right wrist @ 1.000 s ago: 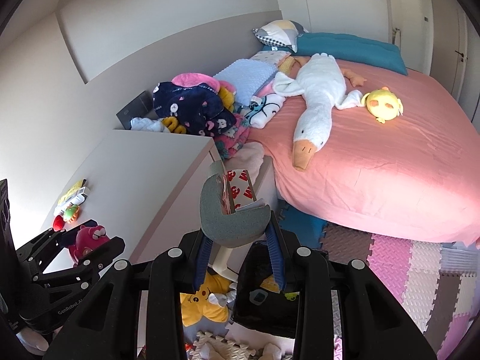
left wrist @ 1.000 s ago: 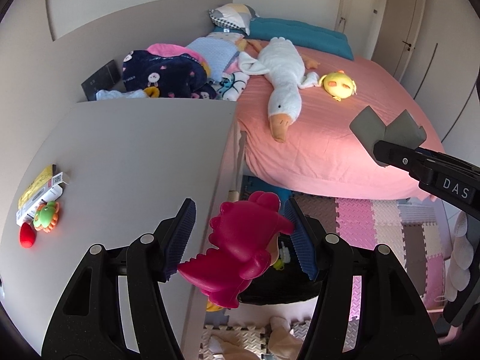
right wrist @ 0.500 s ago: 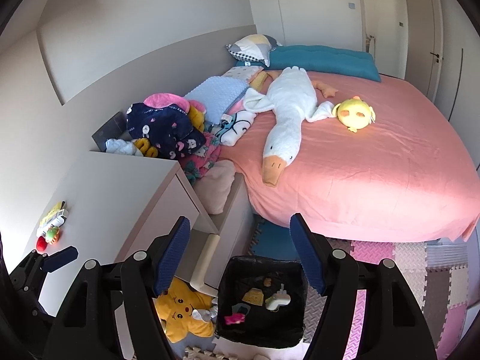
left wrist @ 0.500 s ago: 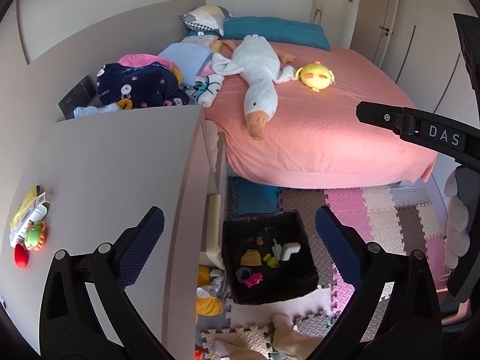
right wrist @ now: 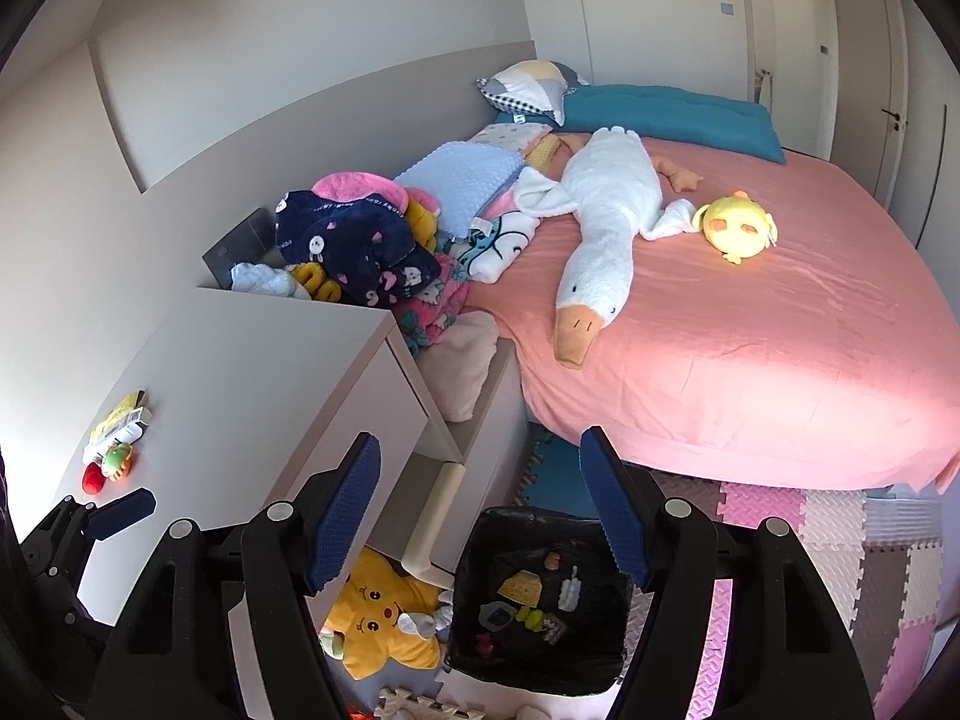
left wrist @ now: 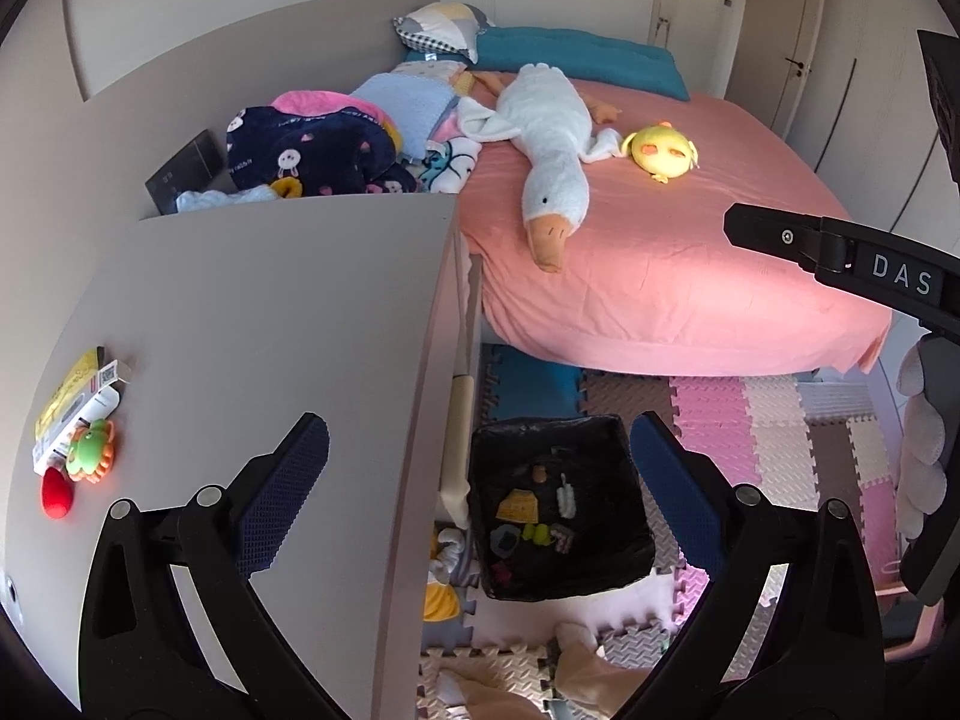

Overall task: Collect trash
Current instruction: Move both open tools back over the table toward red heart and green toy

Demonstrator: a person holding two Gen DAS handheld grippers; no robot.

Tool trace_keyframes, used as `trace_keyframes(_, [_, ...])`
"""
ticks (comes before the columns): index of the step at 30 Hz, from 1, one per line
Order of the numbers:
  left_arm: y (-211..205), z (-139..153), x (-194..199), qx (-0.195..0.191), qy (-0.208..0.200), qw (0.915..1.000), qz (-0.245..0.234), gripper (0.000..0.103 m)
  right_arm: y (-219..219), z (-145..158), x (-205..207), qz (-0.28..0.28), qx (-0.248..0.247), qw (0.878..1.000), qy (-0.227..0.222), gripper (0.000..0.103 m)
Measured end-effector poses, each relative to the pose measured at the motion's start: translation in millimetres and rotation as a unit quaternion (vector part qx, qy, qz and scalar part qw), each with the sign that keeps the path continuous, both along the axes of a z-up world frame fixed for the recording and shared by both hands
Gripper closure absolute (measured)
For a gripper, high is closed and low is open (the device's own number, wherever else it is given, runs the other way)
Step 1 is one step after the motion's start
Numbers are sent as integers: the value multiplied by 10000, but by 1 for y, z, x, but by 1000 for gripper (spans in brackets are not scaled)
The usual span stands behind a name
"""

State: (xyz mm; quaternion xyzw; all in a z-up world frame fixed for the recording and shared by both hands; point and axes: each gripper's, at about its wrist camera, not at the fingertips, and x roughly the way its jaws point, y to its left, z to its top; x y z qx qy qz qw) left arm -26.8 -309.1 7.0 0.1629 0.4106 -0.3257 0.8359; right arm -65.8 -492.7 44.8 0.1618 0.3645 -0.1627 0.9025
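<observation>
A black-lined bin (left wrist: 540,423) stands on the floor beside the desk, with several small scraps lying in it. My left gripper (left wrist: 477,438) hangs above it, jaws wide open and empty. In the right wrist view the same bin (right wrist: 540,514) sits just under my right gripper (right wrist: 478,447), which is also open with nothing between its blue pads. More litter lies at the desk's left edge: a yellow packet (left wrist: 66,387), a white box, a green toy (left wrist: 90,459) and a red piece (left wrist: 57,492). One of the right gripper's fingers (left wrist: 774,234) crosses the left wrist view at the right.
The beige desk top (left wrist: 270,330) has an open drawer (right wrist: 474,420) facing the bed. A white goose plush (right wrist: 600,228) and a yellow chick (right wrist: 735,228) lie on the pink bed (right wrist: 750,360). A yellow star plush (right wrist: 384,618) lies on the foam floor mats (left wrist: 780,420).
Both grippers opened. The pink toy left the left jaws and the grey scrap left the right jaws; both now stand empty above the bin.
</observation>
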Motion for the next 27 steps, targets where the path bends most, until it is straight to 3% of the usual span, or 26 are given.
trace_keyframes(14, [56, 1, 19, 42, -22, 9983, 573, 6, 50, 0, 38, 575, 36, 9983, 7, 33])
trace_keyframes(27, [132, -4, 38, 120, 54, 9913, 1310, 6, 118, -8, 82, 1262, 105, 9919, 110, 33])
